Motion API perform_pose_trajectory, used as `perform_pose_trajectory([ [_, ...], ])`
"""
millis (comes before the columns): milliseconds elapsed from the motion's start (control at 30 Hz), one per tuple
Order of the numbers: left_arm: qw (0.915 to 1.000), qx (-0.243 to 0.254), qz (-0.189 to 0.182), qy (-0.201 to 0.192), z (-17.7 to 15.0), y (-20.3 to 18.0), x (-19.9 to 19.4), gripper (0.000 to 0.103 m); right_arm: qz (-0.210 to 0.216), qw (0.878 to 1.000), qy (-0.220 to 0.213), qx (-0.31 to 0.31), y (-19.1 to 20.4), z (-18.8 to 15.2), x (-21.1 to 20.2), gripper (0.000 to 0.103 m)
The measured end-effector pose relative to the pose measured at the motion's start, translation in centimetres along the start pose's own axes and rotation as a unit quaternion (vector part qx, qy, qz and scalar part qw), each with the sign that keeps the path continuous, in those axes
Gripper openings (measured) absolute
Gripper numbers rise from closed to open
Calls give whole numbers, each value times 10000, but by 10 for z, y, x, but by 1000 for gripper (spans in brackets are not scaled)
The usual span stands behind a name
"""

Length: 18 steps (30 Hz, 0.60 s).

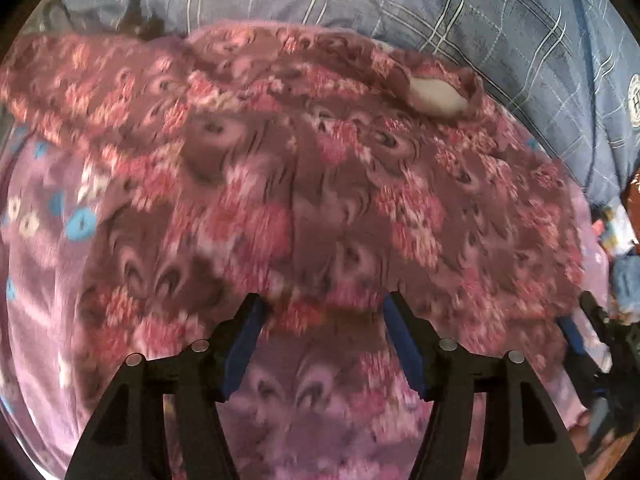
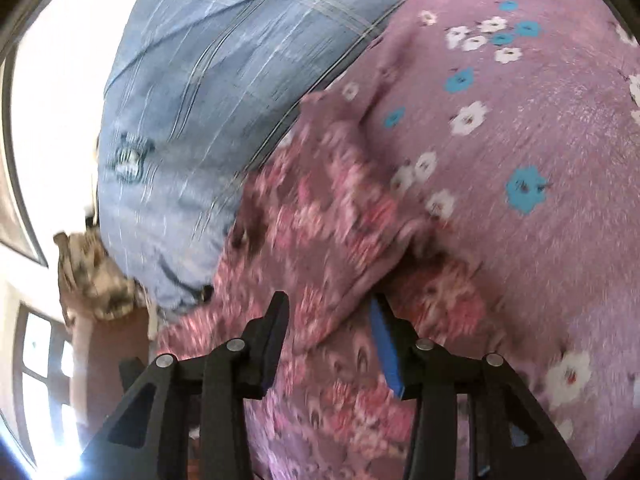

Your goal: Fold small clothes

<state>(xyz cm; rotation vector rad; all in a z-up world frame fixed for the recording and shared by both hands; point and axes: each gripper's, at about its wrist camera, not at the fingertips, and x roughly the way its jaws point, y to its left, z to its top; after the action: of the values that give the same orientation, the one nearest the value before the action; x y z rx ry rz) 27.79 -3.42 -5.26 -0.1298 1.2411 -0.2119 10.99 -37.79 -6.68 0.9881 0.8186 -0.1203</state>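
Floral fleece garment [image 1: 304, 184], rumpled, on bedsheet [image 2: 540, 140]

**Premises: domestic bedroom**

The setting was a home, evidently a bedroom. The work surface was a bed covered by a mauve sheet [image 2: 540, 128] printed with white and turquoise flowers. Against the far edge of that sheet lay a blue plaid pillow or duvet [image 1: 460, 8] bearing a round emblem. Beyond the pillow, in the right wrist view, stood a bright window [image 2: 36, 364] with dark frames, and a crumpled patterned cloth [image 2: 92, 276] sat beside the pillow's end. A floral fleece garment [image 1: 312, 184] lay spread on the sheet.
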Motion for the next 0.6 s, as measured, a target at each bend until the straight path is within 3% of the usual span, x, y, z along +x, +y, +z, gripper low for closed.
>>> perform_pose_trajectory([
  [67, 9989, -75, 178, -433, 9, -1, 2, 51, 19, 9998, -39, 178, -8, 8, 8, 42],
  [100, 9978, -119, 247, -601, 13, 0, 2, 24, 13, 9997, -56, 252, -10, 10, 11, 38],
  [133, 9967, -163, 299, -742, 17, 2, 2, 15, 48, 9994, -42, 351, -13, 15, 14, 12],
  [167, 9963, -242, 221, -800, 21, 5, 1, 15, 149, 9992, -26, 371, -14, 19, 13, 4],
  [267, 9940, -465, 194, -968, 23, 15, -5, 14, 351, 9981, -469, -191, 18, 26, -13, 3],
  [333, 9947, -491, 205, -885, 21, 16, -3, 14, 253, 9962, -578, -602, 31, 27, -27, 3],
  [433, 9967, -319, 299, -681, 18, 11, 4, 16, -360, 9970, -326, -596, 16, 21, -15, 3],
  [500, 9970, -194, 329, -672, 15, 8, 3, 17, -848, 9958, 116, -334, -10, 11, 2, 4],
  [600, 9972, -172, 83, -720, 8, 7, -15, 18, -782, 9967, 203, -123, -14, -3, -9, 10],
])
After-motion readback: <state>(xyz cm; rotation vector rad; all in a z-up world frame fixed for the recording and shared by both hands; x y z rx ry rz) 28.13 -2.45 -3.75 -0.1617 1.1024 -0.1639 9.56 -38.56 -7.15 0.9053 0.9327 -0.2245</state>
